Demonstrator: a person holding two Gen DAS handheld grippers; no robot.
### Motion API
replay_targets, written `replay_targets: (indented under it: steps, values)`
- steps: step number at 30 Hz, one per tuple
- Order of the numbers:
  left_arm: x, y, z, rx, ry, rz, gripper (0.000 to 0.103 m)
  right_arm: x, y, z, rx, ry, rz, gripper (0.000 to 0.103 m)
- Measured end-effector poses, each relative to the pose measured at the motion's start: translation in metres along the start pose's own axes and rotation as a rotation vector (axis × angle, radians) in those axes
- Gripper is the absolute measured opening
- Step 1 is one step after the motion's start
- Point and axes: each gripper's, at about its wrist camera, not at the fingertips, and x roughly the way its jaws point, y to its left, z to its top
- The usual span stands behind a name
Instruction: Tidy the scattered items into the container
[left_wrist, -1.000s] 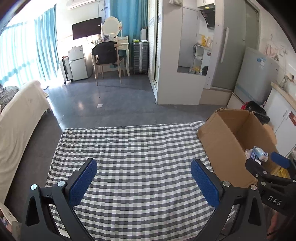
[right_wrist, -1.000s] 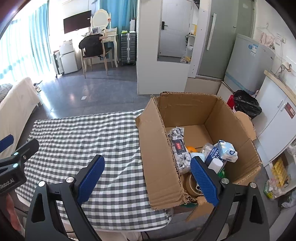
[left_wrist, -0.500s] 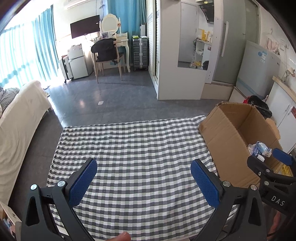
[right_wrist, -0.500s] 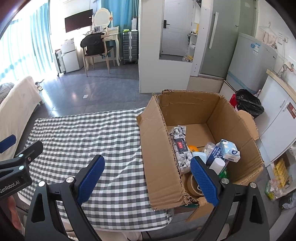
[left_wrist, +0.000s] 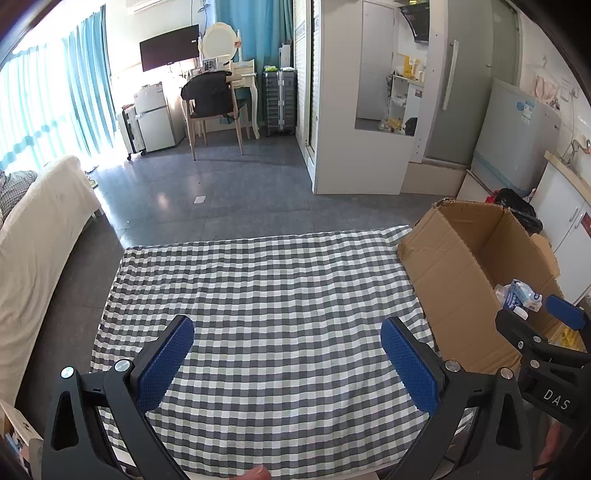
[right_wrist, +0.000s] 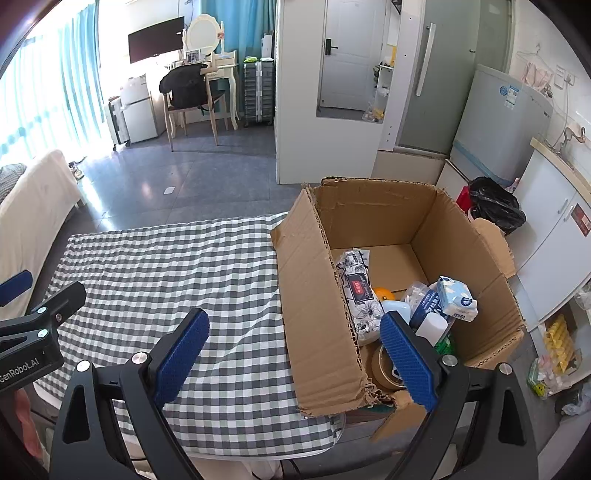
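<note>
An open cardboard box (right_wrist: 317, 295) stands at the right end of the table on the grey-checked cloth (left_wrist: 266, 295). Inside it lie a floral packet (right_wrist: 360, 291), a blue-and-white tissue pack (right_wrist: 454, 299), an orange (right_wrist: 384, 293), a white bottle (right_wrist: 430, 328) and a tape roll (right_wrist: 384, 365). My left gripper (left_wrist: 288, 362) is open and empty above the bare cloth. My right gripper (right_wrist: 295, 354) is open and empty, straddling the box's near left wall. No loose item shows on the cloth. The box (left_wrist: 458, 280) also appears in the left wrist view.
A cream sofa (left_wrist: 40, 229) runs along the left. A white partition (left_wrist: 354, 110), a chair with a black bag (left_wrist: 210, 99) and a small fridge (right_wrist: 498, 122) stand beyond the table. A black rubbish bag (right_wrist: 495, 206) sits behind the box beside white cabinets (right_wrist: 554, 243).
Both grippers have drifted slightly back and up, so the table and box look a little smaller. Nothing was taken hold of or let go.
</note>
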Motion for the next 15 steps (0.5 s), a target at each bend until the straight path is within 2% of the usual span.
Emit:
replay_targets:
  steps: [15]
  values:
    - [0.0034,-0.0019,-0.0004,0.004,0.015,-0.019,0.103,0.0,-0.0055,-0.0007,0.015,0.002,-0.009,0.094]
